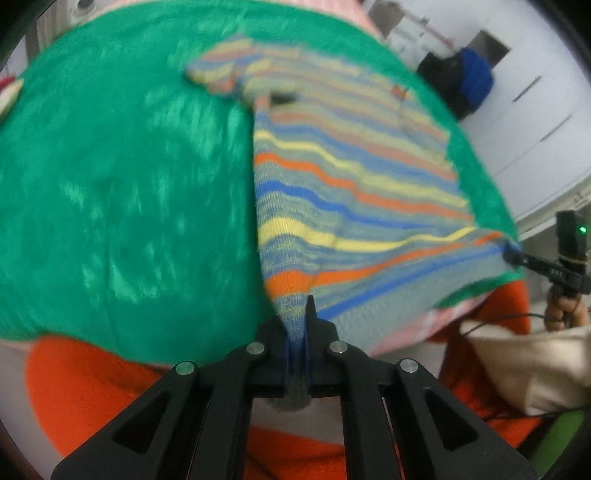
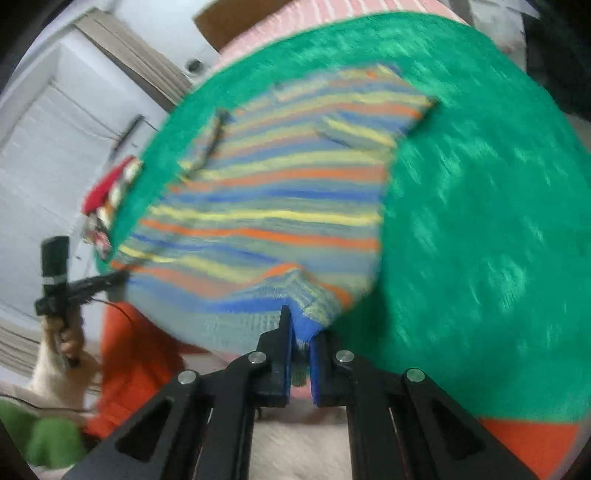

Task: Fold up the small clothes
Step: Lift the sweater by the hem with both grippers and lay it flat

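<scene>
A small striped knit sweater (image 1: 351, 177) in blue, yellow, orange and grey lies on a green fuzzy cloth (image 1: 122, 184). My left gripper (image 1: 297, 332) is shut on the sweater's near bottom corner. My right gripper (image 2: 301, 343) is shut on the other bottom corner of the sweater (image 2: 277, 206). Both corners are lifted off the cloth at its near edge, and the hem hangs between them. Each gripper shows in the other's view, the right one (image 1: 517, 258) at the right, the left one (image 2: 110, 278) at the left. One sleeve (image 1: 221, 74) lies at the far end.
The green cloth (image 2: 480, 221) covers a pink striped surface (image 2: 332, 11). Orange fabric (image 1: 92, 398) lies below the near edge. White cabinets (image 1: 535, 110) and a dark and blue bundle (image 1: 469, 81) stand beyond. A red and white item (image 2: 110, 192) sits at the cloth's left edge.
</scene>
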A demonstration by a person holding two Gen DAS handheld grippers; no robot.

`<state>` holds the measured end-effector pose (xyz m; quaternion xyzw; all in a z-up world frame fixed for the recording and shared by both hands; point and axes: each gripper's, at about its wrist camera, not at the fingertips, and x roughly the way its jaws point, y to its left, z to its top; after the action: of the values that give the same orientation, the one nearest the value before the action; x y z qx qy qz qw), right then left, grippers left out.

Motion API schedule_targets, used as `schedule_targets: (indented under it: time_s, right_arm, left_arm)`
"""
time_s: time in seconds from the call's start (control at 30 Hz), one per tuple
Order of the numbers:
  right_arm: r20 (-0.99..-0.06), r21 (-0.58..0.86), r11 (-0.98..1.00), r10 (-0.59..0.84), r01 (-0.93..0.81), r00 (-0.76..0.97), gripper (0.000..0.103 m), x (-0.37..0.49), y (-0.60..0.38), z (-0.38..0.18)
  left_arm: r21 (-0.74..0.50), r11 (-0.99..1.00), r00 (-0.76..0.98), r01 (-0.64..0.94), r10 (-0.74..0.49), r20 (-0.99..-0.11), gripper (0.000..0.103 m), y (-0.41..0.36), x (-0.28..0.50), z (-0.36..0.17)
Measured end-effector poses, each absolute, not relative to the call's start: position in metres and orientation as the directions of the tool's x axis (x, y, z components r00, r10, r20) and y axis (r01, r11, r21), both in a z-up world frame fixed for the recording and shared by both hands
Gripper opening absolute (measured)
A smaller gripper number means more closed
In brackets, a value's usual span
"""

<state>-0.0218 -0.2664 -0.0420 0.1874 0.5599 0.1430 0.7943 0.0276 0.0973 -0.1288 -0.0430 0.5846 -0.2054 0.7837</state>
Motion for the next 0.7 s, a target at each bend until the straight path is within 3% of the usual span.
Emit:
schedule_targets:
  time_s: [0.13, 0.3, 0.47, 0.7]
  right_arm:
    - [-0.873, 0.421, 0.907, 0.394, 0.035, 0.288, 0.007, -0.031, -0.268, -0.078]
    - [-0.904, 0.356, 0.934, 0.334, 0.036, 0.266, 0.004, -0.039, -0.275, -0.069]
    - [-0.935, 0.322, 0.943, 0.301, 0.089, 0.187, 0.003, -0.036, -0.27, -0.121]
    - [-0.926, 0.363, 0.917, 0.336, 0.165, 0.173, 0.003, -0.03, -0.28, -0.146]
  left_arm:
    - [-0.303, 0.921, 0.197, 0.243, -0.353, -0.915, 0.004, 0.093, 0.031, -0.148]
    - [-0.296, 0.924, 0.194, 0.241, -0.344, -0.919, 0.004, 0.096, 0.025, -0.142]
    - [-0.175, 0.959, 0.166, 0.224, -0.214, -0.963, 0.004, 0.082, 0.033, -0.183]
    - [-0.217, 0.96, 0.164, 0.177, -0.246, -0.955, 0.005, 0.089, 0.034, -0.195]
